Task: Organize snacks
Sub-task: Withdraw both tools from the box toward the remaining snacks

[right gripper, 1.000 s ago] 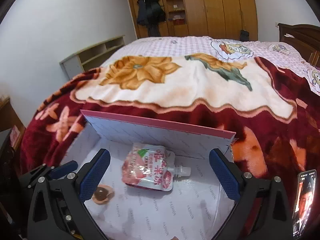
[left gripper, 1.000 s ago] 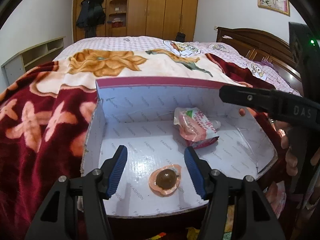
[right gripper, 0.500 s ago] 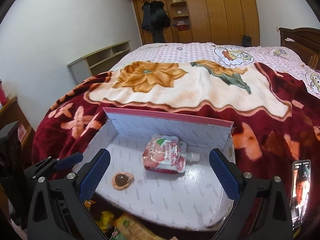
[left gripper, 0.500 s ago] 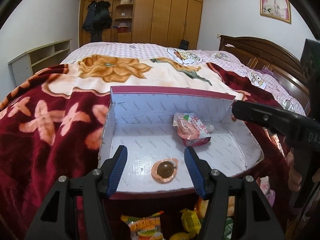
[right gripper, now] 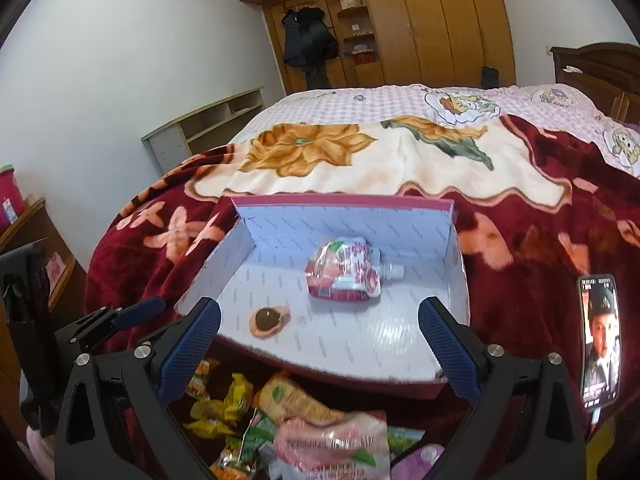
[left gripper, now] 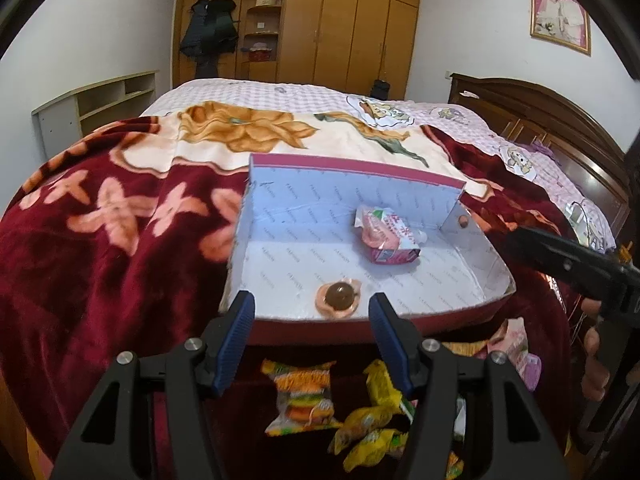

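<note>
Left claw (left gripper: 310, 322): jaws apart, empty, above the box's near edge. Right claw (right gripper: 320, 338): jaws wide, empty. Box (left gripper: 280, 248): open, white-lined, on the bed's blanket (left gripper: 100, 240); holds round brown snack (left gripper: 339, 297) near the front and pink pouch (left gripper: 386, 240) toward the back. Loose snack packets (right gripper: 288, 420): heaped below the box.

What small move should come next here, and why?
Probably lower the right gripper onto the pink pouch in the loose pile just below it. Both grippers are open and empty, the box holds only two snacks, and many still lie outside.
</note>
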`<state>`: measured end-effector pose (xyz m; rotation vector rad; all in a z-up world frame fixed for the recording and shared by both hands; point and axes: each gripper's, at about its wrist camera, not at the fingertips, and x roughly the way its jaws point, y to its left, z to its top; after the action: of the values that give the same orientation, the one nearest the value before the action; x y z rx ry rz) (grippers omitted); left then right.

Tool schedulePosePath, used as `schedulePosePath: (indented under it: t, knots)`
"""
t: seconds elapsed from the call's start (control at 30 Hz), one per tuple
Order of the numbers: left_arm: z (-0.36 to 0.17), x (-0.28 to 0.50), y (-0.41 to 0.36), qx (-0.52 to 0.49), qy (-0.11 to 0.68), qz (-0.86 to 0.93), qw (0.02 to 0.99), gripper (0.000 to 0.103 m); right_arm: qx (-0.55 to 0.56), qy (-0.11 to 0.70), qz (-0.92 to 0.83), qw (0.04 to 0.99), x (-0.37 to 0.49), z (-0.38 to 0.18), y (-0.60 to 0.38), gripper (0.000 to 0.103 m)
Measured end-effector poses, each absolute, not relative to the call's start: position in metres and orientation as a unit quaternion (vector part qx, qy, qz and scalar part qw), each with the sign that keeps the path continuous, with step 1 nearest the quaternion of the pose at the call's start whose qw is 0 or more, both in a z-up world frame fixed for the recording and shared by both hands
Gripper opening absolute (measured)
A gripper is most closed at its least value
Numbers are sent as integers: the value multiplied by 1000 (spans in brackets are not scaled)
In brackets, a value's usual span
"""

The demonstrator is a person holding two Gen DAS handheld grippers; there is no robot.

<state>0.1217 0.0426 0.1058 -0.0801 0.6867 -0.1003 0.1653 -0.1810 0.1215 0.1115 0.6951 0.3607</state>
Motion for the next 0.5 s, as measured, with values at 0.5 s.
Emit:
schedulePosePath:
  t: [0.5]
  knots:
    - [81, 98, 57, -44, 369, -25, 928, 63, 72, 353, 166, 918, 128, 97, -200, 101]
